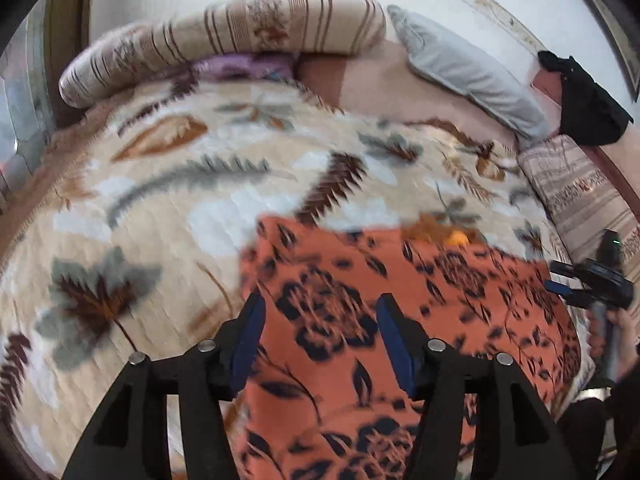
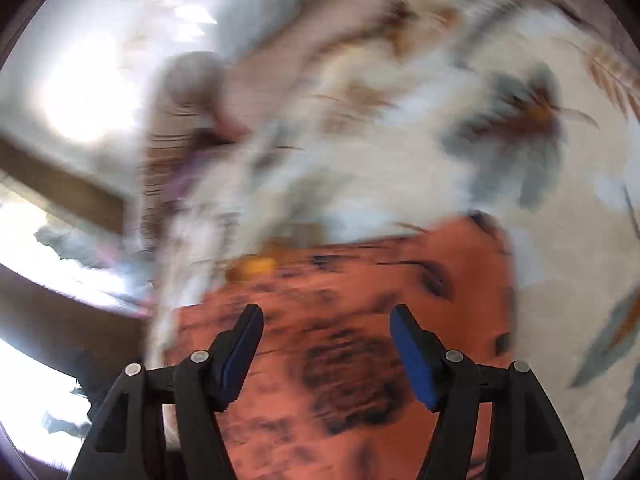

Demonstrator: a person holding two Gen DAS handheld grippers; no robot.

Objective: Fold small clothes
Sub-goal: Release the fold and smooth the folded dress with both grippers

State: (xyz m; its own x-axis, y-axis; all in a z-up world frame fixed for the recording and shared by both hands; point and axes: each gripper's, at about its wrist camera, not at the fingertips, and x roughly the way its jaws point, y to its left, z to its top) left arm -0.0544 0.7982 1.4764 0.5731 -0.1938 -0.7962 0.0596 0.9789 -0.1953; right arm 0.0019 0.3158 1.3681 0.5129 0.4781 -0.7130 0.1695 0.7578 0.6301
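An orange garment with a dark flower print (image 1: 400, 320) lies flat on a cream leaf-patterned blanket (image 1: 160, 208). My left gripper (image 1: 320, 308) is open just above the garment's left part, with nothing between its blue pads. My right gripper (image 2: 326, 320) is open over the same garment (image 2: 352, 320); that view is heavily blurred. The right gripper also shows at the right edge of the left wrist view (image 1: 592, 284), held by a hand beside the garment's right edge. A small orange-yellow patch (image 1: 458, 237) sits at the garment's far edge.
A striped bolster (image 1: 240, 36) and a grey pillow (image 1: 468, 68) lie at the far side of the bed. A black cloth (image 1: 588, 104) hangs at the far right. A striped cushion (image 1: 580, 188) lies to the right.
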